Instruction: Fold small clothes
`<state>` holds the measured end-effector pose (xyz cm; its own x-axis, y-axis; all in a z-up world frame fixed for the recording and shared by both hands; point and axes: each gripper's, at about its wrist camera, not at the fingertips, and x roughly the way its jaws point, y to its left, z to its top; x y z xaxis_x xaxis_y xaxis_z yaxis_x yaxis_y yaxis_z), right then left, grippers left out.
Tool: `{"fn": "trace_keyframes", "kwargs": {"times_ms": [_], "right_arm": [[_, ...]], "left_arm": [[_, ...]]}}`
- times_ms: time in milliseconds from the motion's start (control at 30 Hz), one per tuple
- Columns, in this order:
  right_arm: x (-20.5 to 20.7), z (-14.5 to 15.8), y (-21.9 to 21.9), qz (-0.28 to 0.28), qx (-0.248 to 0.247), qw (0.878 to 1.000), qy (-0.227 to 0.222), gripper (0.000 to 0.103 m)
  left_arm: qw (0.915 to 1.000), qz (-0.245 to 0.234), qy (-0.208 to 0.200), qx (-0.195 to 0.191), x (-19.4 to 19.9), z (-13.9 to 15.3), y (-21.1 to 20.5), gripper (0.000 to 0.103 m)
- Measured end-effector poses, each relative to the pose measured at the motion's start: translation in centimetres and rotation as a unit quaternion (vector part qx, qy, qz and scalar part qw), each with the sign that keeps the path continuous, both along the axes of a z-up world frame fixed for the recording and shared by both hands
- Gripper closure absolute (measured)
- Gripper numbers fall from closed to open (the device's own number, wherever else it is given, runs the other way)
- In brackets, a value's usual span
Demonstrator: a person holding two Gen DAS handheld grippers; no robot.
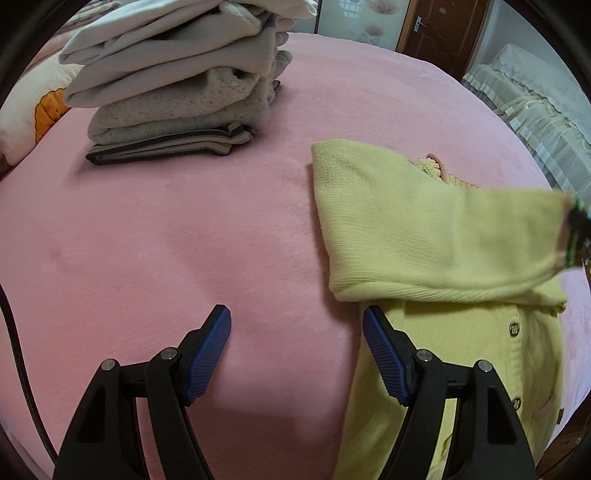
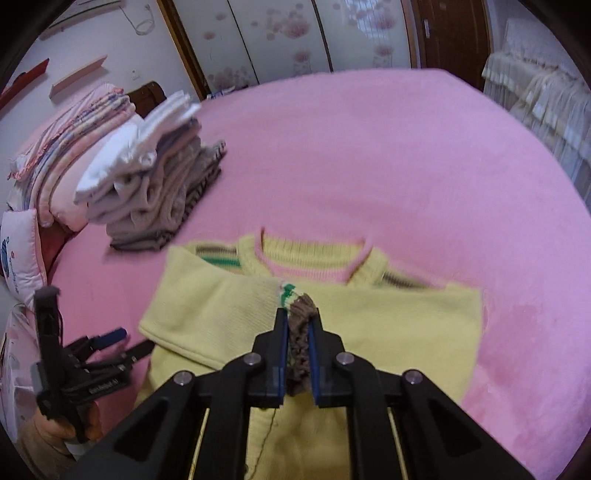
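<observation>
A yellow knit cardigan [image 1: 424, 229] with a pink-edged neckline lies on the pink bed cover [image 1: 184, 240], one sleeve drawn across its chest. In the right wrist view my right gripper [image 2: 298, 315] is shut on that sleeve's brown, green-striped cuff [image 2: 299, 343], held just above the cardigan [image 2: 388, 325]. My left gripper [image 1: 295, 314] stands open over the bare cover at the cardigan's left edge, its right finger [image 1: 384, 354] over the yellow hem and nothing between the pads. The left gripper [image 2: 129, 343] also shows in the right wrist view at the lower left, in a person's hand.
A stack of folded grey, white and striped clothes [image 1: 177, 92] sits on the bed at the far left. Behind it lie a pillow [image 1: 37, 110] and folded bedding [image 2: 66, 147]. Lace-covered furniture [image 1: 535, 110] stands beyond the bed's right edge, and a wooden door [image 1: 436, 33] beyond that.
</observation>
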<state>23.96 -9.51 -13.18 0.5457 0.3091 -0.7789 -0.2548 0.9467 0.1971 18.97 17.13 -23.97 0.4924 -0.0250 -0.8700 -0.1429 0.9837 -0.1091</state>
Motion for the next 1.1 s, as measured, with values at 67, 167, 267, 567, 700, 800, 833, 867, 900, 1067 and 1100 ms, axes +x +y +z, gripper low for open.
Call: {"fn": "trace_keyframes", "kwargs": {"times_ms": [67,167,267,567,700,800,833,867,900,1067,1100], "right_arm": [[0.7,1.5,-0.4,-0.004,-0.011,1.0,-0.02,0.094],[1.6,2.2,-1.2,-0.013,-0.028,0.999,-0.029,0.094],[2.4,2.0,-1.6,-0.019,-0.034,0.999,-0.023,0.094],[3.0,0.6,-2.4,-0.023,-0.011,1.0,0.01,0.094],[2.7,1.8,-1.4,-0.014,-0.018,1.0,-0.01,0.094],[2.8,2.2,-1.5,-0.016,-0.022,1.0,-0.013,0.094],[2.8,2.2,-1.8,-0.022,-0.029,0.999,-0.01,0.094],[2.9,1.9,-2.1,-0.028,-0.036,0.999,-0.002,0.094],[3.0,1.6,-2.4,-0.03,-0.04,0.999,0.003,0.094],[4.0,-1.8,-4.6,-0.052,-0.061,0.995,0.059,0.094],[4.3,-2.6,-5.0,-0.055,-0.063,0.994,0.067,0.094]], "left_arm": [[1.0,-0.003,-0.004,-0.001,0.6,-0.1,-0.7,0.03],[0.9999,-0.007,-0.01,0.0,1.2,0.0,-1.7,0.03],[0.9999,-0.009,-0.014,0.004,1.7,-0.1,-2.4,0.03],[0.9984,-0.01,-0.011,-0.054,3.1,0.9,-2.3,0.032],[0.9998,-0.012,-0.01,-0.015,3.9,0.3,-3.1,0.032],[0.9998,0.009,0.003,-0.015,4.4,-0.5,-2.5,0.055],[0.9994,0.007,0.009,-0.032,4.6,-0.8,-2.4,0.062],[0.9989,0.002,0.01,-0.045,4.6,-0.9,-2.4,0.079],[0.999,-0.006,0.01,-0.044,4.6,-0.9,-2.8,0.085],[0.9995,-0.027,0.004,0.012,4.5,-0.8,-4.5,0.086],[0.9996,-0.027,0.005,0.007,4.5,-0.9,-4.4,0.086]]}}
